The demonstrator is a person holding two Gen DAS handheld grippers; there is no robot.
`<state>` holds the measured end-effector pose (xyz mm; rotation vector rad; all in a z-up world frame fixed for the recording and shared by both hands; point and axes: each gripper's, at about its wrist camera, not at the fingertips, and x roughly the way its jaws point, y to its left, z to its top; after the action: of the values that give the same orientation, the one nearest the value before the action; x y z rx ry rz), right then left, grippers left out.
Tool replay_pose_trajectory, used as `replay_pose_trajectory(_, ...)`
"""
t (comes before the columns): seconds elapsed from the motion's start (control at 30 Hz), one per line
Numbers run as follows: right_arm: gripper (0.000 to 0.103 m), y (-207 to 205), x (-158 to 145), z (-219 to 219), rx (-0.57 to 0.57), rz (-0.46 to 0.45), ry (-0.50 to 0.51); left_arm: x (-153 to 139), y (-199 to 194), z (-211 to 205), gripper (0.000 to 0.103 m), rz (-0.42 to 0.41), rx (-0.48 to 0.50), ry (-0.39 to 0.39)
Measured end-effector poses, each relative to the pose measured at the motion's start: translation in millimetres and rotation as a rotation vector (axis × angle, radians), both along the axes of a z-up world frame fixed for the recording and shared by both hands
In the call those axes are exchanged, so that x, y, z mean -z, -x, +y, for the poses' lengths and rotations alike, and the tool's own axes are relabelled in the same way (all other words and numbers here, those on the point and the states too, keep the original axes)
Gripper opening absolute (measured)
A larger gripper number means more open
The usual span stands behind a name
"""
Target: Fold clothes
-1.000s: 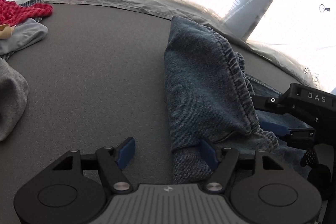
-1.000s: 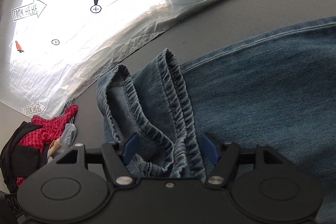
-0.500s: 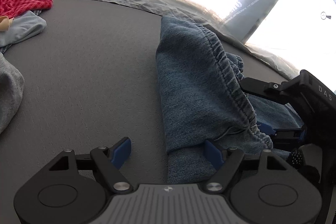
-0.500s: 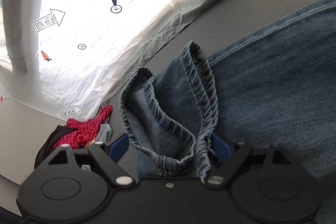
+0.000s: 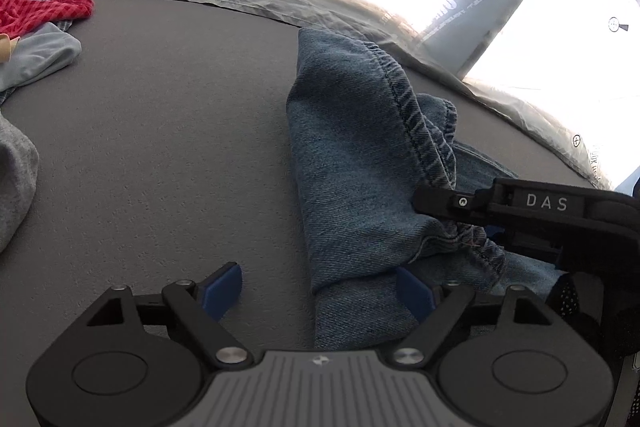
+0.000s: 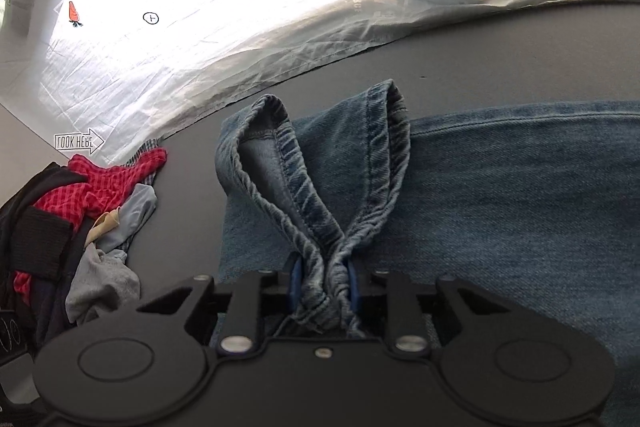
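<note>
Blue jeans (image 5: 352, 163) lie on a dark grey table (image 5: 160, 131). In the right wrist view my right gripper (image 6: 323, 285) is shut on the bunched hem of the jeans (image 6: 320, 211), which stands up in two loops in front of it. My left gripper (image 5: 318, 285) is open; its right fingertip sits under the folded denim edge, its left fingertip over bare table. The right gripper (image 5: 460, 203) also shows in the left wrist view, clamped on the hem just to the right.
A pile of clothes lies at the table's left: a red checked garment (image 6: 100, 183), a grey one (image 6: 104, 283) and a pale blue one (image 5: 36, 55). A white printed sheet (image 6: 200, 27) runs along the far edge.
My right gripper has closed on the jeans hem and lifted it a little. The left gripper has stayed open and shifted only slightly.
</note>
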<state>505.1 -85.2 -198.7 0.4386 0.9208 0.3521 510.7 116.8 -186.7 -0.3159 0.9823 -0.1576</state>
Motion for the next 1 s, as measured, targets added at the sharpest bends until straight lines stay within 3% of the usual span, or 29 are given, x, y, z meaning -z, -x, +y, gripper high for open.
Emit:
replay_pose_trajectory(0.17, 0.016, 17.7, -41.5, -1.3, -0.024, -0.184, 0.143, -9.7, 3.7, 11.0, 0.082, -0.004, -0.013, -0.004)
replay_pose_trajectory(0.33, 0.016, 54.2, -83.6, -47.9, 0.048, -0.307, 0.270, -29.1, 15.1, 3.1, 0.082, -0.045, 0.007, -0.008)
replay_pose_trajectory(0.47, 0.016, 78.6, -81.8, -108.7, 0.201, -0.236, 0.270, -32.5, 18.1, -19.9, 0.082, -0.048, 0.066, -0.042)
replay_pose_trajectory(0.57, 0.017, 89.6, -56.4, -145.3, 0.300, -0.112, 0.304, -29.3, 18.4, -38.6, 0.082, -0.038, 0.109, -0.044)
replay_pose_trajectory(0.63, 0.028, 94.6, -34.6, -160.0, 0.366, -0.029, 0.343, -27.3, 18.5, -50.5, 0.082, -0.032, 0.139, -0.055)
replay_pose_trajectory(0.73, 0.045, 108.2, -16.6, -173.4, 0.459, -0.003, 0.303, -23.8, 17.1, -66.5, 0.082, -0.028, 0.186, -0.084)
replay_pose_trajectory(0.8, 0.045, 115.3, -16.6, -181.0, 0.493, -0.004, 0.224, -23.3, 12.8, -70.6, 0.082, -0.028, 0.197, -0.076)
replay_pose_trajectory(0.87, 0.045, 117.3, -15.7, -182.6, 0.503, -0.011, 0.152, -26.2, 12.3, -69.9, 0.082, -0.037, 0.203, -0.015)
replay_pose_trajectory(0.93, 0.045, 115.4, -12.5, -179.0, 0.501, -0.001, 0.134, -30.3, 14.2, -70.5, 0.082, -0.055, 0.222, 0.032)
replay_pose_trajectory(1.0, 0.045, 112.7, -7.7, -174.8, 0.491, 0.014, 0.142, -35.5, 19.8, -75.1, 0.082, -0.088, 0.274, 0.018)
